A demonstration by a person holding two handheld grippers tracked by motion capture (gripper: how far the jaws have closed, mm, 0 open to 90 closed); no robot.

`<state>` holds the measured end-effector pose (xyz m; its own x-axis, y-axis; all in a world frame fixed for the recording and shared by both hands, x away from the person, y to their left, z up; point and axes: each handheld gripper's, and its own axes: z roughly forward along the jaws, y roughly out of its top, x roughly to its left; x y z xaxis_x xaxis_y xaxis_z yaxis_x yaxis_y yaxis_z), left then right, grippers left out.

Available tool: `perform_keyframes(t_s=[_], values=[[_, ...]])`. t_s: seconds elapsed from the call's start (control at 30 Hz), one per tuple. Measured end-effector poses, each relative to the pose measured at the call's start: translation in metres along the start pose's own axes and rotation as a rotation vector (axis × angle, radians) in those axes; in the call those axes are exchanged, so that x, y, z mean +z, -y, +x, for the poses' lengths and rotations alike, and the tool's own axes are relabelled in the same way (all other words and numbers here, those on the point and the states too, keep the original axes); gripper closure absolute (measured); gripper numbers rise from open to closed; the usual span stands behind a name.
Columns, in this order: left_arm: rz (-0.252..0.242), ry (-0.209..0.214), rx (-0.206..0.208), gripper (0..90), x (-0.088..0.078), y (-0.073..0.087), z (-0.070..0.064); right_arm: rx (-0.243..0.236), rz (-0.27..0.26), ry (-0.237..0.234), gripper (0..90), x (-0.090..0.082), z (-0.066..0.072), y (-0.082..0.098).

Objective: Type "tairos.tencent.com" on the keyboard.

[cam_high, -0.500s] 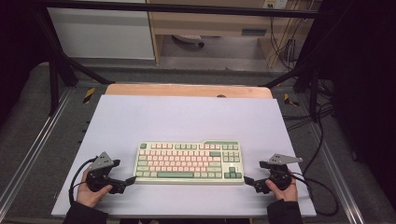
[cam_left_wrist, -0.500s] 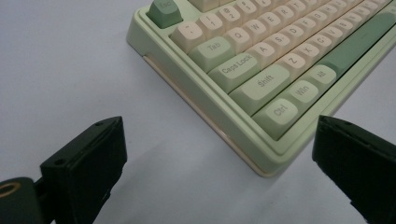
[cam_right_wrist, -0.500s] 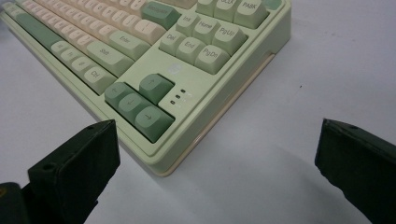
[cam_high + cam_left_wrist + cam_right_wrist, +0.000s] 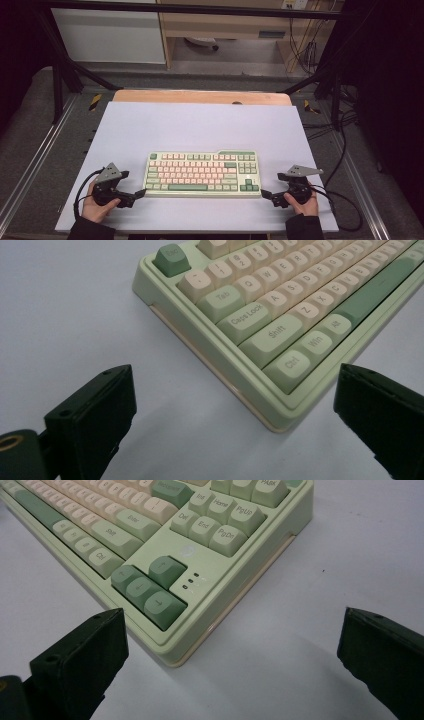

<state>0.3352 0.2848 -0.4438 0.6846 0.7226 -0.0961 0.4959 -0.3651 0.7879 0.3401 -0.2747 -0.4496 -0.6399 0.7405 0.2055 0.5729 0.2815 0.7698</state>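
Note:
A pale green keyboard [image 4: 202, 174] with cream and green keys lies on the white table top [image 4: 200, 125], near the front. My left gripper [image 4: 140, 192] sits on the table just off the keyboard's front left corner [image 4: 280, 425], jaws wide apart with nothing between them. My right gripper [image 4: 264, 193] rests just off the front right corner [image 4: 175, 660], also open and holding nothing. In the right gripper view the arrow keys [image 4: 150, 587] lie close ahead. Neither gripper touches the keyboard.
The white top ends at a wooden strip [image 4: 200, 96] at the back. Grey padded ledges and metal rails [image 4: 30, 165] run along both sides. Cables [image 4: 345, 200] trail at the right. A cabinet [image 4: 107, 35] stands behind the table.

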Motion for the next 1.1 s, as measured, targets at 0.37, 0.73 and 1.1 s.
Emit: perform_keyframes(t_s=[0.37, 0.73, 1.1], values=[[0.002, 0.001, 0.0, 3.7, 0.001, -0.006, -0.006, 0.0, 0.001, 0.0, 0.5, 0.0, 0.0, 0.0], [-0.005, 0.011, 0.002, 6.7, 0.002, -0.016, -0.016, -0.002, 0.009, -0.001, 0.5, 0.0, 0.0, 0.0], [-0.024, -0.004, 0.0, 20.4, 0.007, -0.029, -0.03, -0.001, 0.009, -0.002, 0.5, 0.001, 0.0, 0.0]])
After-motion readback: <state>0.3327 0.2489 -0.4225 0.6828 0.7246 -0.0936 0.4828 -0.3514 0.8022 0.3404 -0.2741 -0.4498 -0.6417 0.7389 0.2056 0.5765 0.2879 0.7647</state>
